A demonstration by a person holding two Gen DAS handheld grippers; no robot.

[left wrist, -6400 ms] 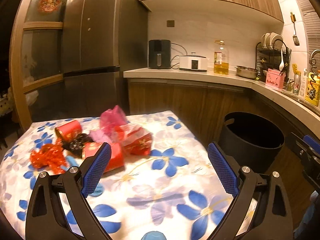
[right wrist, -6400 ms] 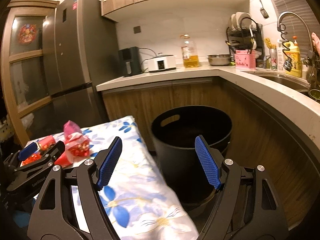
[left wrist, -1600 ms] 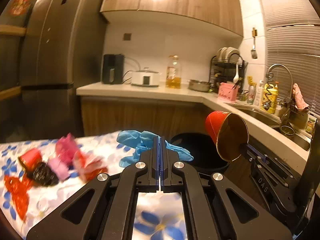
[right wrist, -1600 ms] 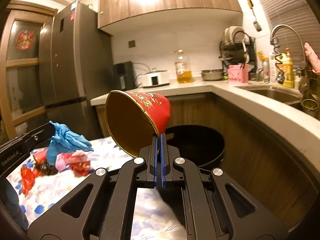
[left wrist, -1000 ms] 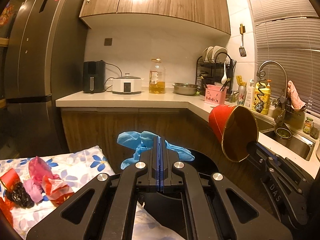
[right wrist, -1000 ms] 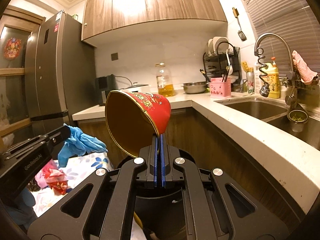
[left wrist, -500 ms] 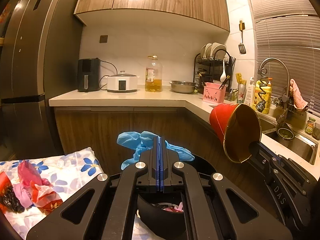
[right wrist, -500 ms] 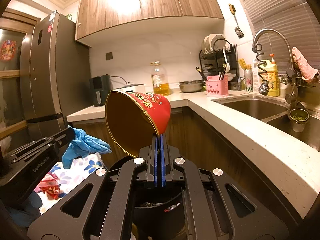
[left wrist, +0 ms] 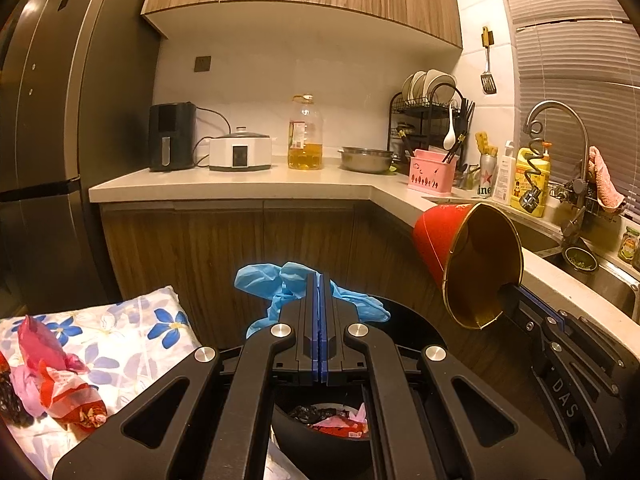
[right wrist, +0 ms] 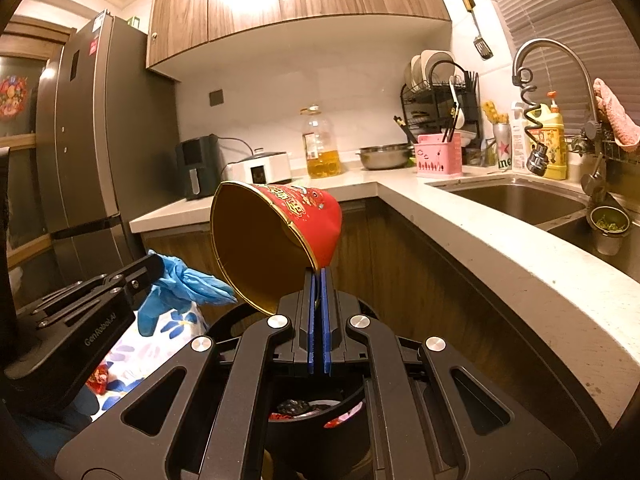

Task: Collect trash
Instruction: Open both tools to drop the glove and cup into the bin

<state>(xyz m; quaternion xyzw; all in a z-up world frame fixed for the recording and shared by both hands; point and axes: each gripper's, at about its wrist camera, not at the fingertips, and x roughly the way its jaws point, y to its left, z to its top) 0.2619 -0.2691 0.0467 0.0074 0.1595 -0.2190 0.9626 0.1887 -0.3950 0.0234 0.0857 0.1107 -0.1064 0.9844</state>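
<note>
My left gripper point(left wrist: 321, 280) is shut on a crumpled blue glove point(left wrist: 276, 284) and holds it above the black trash bin point(left wrist: 416, 322). My right gripper point(right wrist: 318, 276) is shut on the rim of a red paper cup point(right wrist: 276, 236) with a gold inside, tilted above the same bin point(right wrist: 316, 436). Wrappers point(left wrist: 332, 420) lie inside the bin. The cup also shows in the left wrist view point(left wrist: 468, 260), and the glove in the right wrist view point(right wrist: 184, 284). Red and pink wrappers point(left wrist: 60, 380) lie on the floral table point(left wrist: 132, 340) at the left.
A wooden cabinet with a pale L-shaped countertop point(left wrist: 240, 184) stands just behind the bin. It carries an air fryer, a cooker, an oil bottle point(left wrist: 305, 136), a dish rack and a sink point(right wrist: 516, 200). A dark fridge point(left wrist: 48, 140) stands at the left.
Both grippers have moved from the table to above the bin, keeping the glove and the cup. The bin's inside with wrappers has come into view below the fingers.
</note>
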